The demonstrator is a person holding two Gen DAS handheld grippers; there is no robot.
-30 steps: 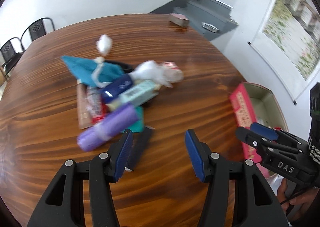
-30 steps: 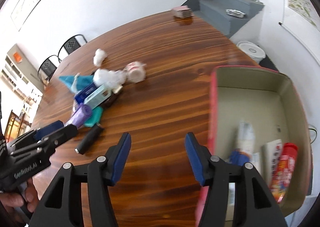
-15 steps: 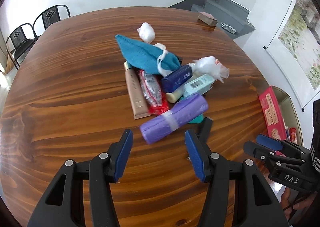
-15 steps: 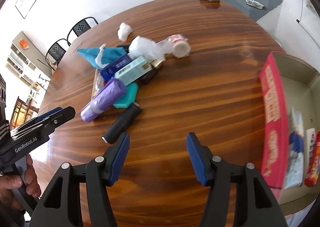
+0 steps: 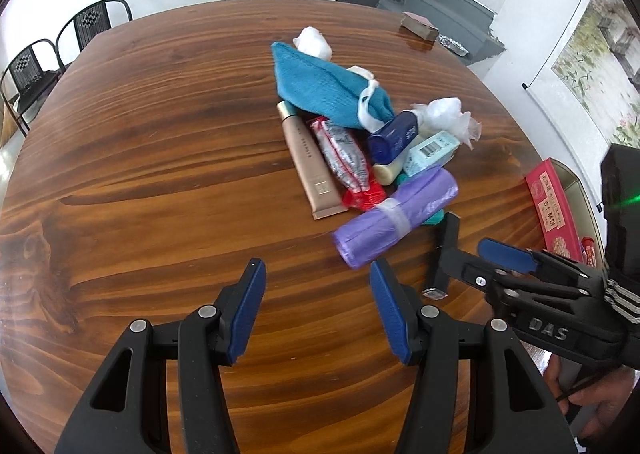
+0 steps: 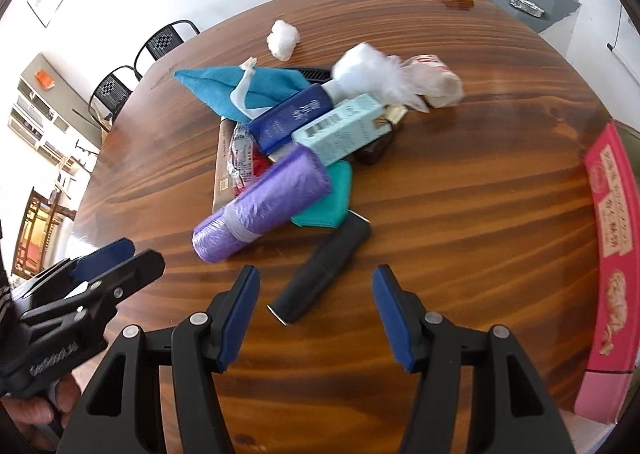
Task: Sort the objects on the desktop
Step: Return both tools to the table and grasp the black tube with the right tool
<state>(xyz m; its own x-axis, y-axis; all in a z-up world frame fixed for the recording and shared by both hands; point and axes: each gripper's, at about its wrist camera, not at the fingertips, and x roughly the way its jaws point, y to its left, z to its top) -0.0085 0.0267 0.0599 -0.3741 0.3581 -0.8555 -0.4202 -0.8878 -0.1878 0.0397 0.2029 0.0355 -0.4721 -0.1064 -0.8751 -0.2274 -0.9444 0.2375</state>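
Black tube (image 6: 322, 269) between right tool's (image 6: 316, 282) parted fingers; left tool (image 5: 318, 274) likewise apart, empty.

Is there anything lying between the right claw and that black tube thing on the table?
Nothing visible. The right claw is open, and the black tube lies on bare wood just ahead of it. The purple bag roll sits off to the tube's left, clear of the path.

Your left wrist view looks down-forward over table (image 5: 140, 157), pile (image 5: 372, 157) ahead-right. Your right wrist view sits nearer, pile ahead-left. Both share pile, pink box (image 6: 612, 254).
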